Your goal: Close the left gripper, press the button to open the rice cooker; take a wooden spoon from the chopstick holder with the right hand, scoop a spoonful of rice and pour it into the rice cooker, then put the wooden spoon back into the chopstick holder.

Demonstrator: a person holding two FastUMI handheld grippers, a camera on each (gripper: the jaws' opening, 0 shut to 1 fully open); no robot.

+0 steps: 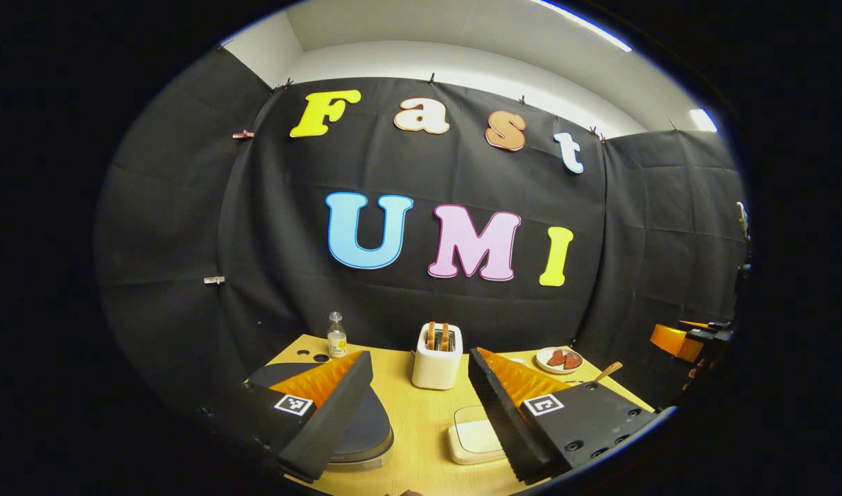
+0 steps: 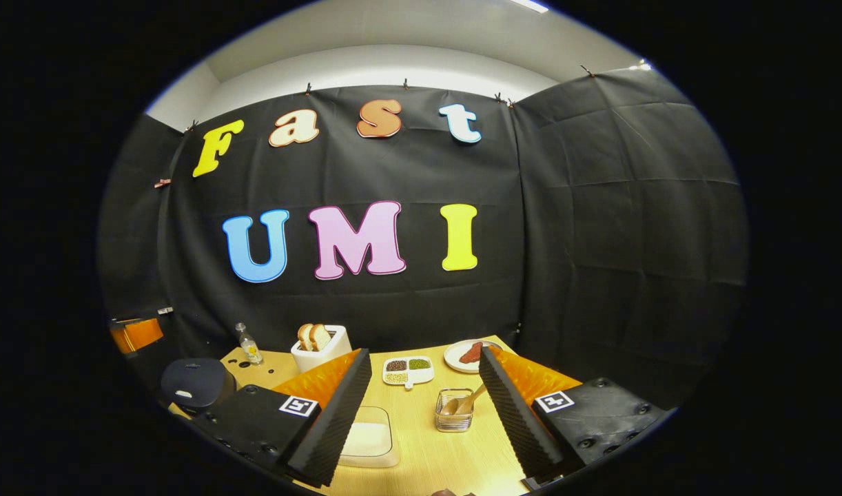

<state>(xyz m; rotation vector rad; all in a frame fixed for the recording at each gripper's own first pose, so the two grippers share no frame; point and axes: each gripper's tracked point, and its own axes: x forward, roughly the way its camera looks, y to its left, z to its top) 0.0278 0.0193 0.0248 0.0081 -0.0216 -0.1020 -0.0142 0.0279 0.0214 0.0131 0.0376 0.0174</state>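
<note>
Nearest me, both pairs of fingers stand wide apart and hold nothing; the left gripper (image 1: pixel 421 413) hangs above the near part of the tabletop (image 1: pixel 421 420), and the right gripper (image 2: pixel 421 420) does likewise, farther toward the right edge; between them lies a pale, flat square thing (image 2: pixel 369 437) which I cannot identify.

Under my left finger sits the rice cooker (image 1: pixel 366 427), dark, domed and shut, by the tabletop's left edge; it also appears in the right gripper view, and there a small pale mark on its front may be the button, though I cannot be sure; I judge the cooker heavy and stiff enough to stay put under a press, provided I bring the left fingers together first and push straight on the button rather than glancing off the smooth lid.

The chopstick holder (image 2: pixel 454 410) is a small wire basket just ahead of my right fingers, with the wooden spoon (image 2: pixel 466 403) leaning in it, handle up toward the right; the spoon looks light, rigid and not slippery, so I would pinch the bare handle near its upper end; the holder looks light and might tip if I drag sideways.

Beyond it a divided dish (image 2: pixel 407 370) holds grains; which compartment is rice I cannot tell; loose grains will spill if the bowl tilts.
</note>
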